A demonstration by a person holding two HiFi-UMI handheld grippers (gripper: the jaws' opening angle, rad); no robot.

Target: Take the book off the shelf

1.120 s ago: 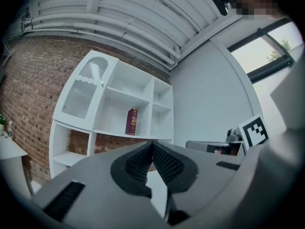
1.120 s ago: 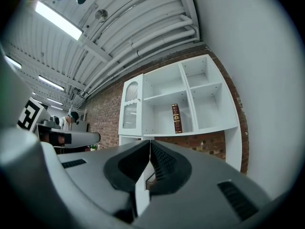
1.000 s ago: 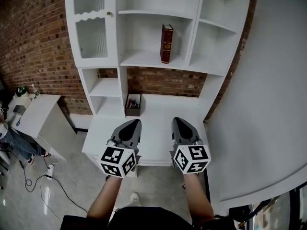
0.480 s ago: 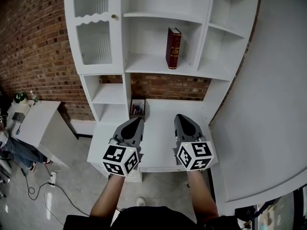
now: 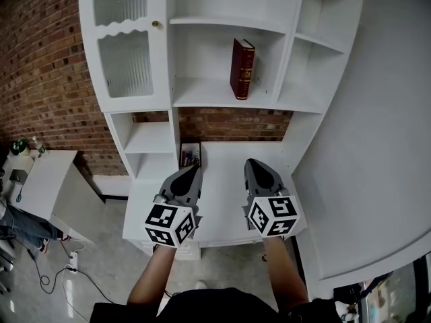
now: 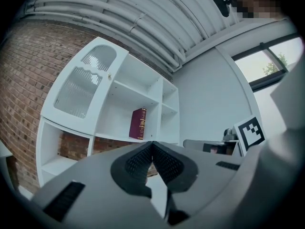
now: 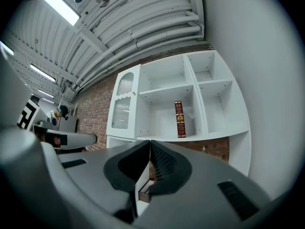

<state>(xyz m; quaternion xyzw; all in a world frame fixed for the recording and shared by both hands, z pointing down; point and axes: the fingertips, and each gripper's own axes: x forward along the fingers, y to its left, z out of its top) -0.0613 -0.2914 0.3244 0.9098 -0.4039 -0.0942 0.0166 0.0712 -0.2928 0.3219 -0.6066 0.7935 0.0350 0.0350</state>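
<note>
A dark red book [image 5: 242, 68] with gold print stands upright on the middle shelf of the white shelf unit [image 5: 202, 93]; it also shows in the left gripper view [image 6: 138, 123] and the right gripper view [image 7: 179, 119]. My left gripper [image 5: 194, 169] and right gripper [image 5: 248, 162] are held side by side over the white desk surface [image 5: 222, 180], well below and short of the book. Both have their jaws shut with nothing between them.
A brick wall [image 5: 40, 79] lies behind the unit. A cabinet door with ribbed glass [image 5: 124, 62] is at upper left. A small box of items [image 5: 190, 155] sits at the back of the desk. A white table [image 5: 40, 180] and floor cables [image 5: 60, 274] are at left; a white wall [image 5: 384, 147] is at right.
The shelf unit and book have come nearer and shifted in the head view as both grippers moved forward together over the desk. Both stay shut.
</note>
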